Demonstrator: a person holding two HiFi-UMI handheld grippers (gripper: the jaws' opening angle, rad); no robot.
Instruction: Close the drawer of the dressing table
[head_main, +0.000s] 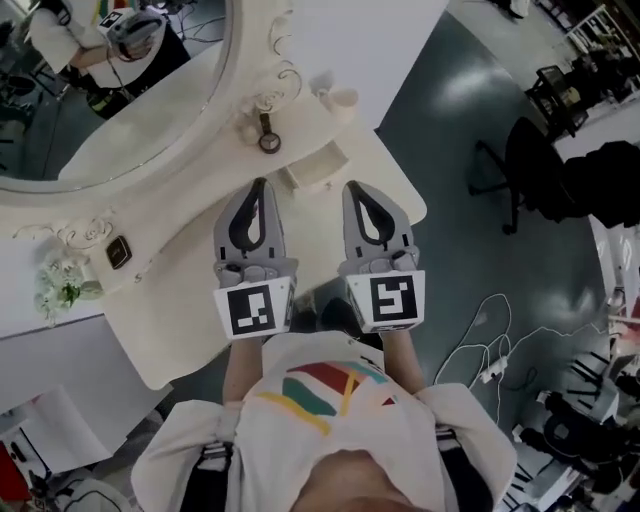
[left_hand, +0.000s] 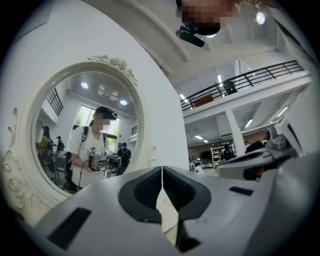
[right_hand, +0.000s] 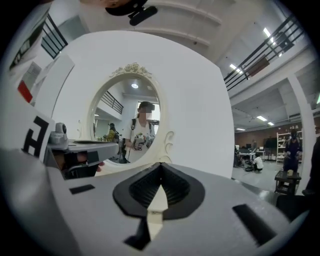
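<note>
So the little cream drawer (head_main: 318, 166) is sticking out of the low section under the mirror (head_main: 120, 90), toward the back right corner of the table (head_main: 180, 310). You can see down into its hollow top, so it's not pushed in.

The left tool (head_main: 259, 190) and right tool (head_main: 356, 192) sit side by side above the table's front edge, both pointing toward the mirror. The drawer is just beyond their tips, roughly between the two, and neither one touches it. In each tool's own view the jaw tips meet, so both are closed and empty.

Other stuff on the table: a small dark ring-shaped thing (head_main: 268, 141) just left of the drawer, a dark square item (head_main: 118, 252) nearer the left end, and some pale flowers (head_main: 60, 290) at the left edge. There's a black office chair (head_main: 530, 170) on the floor off to the right.
</note>
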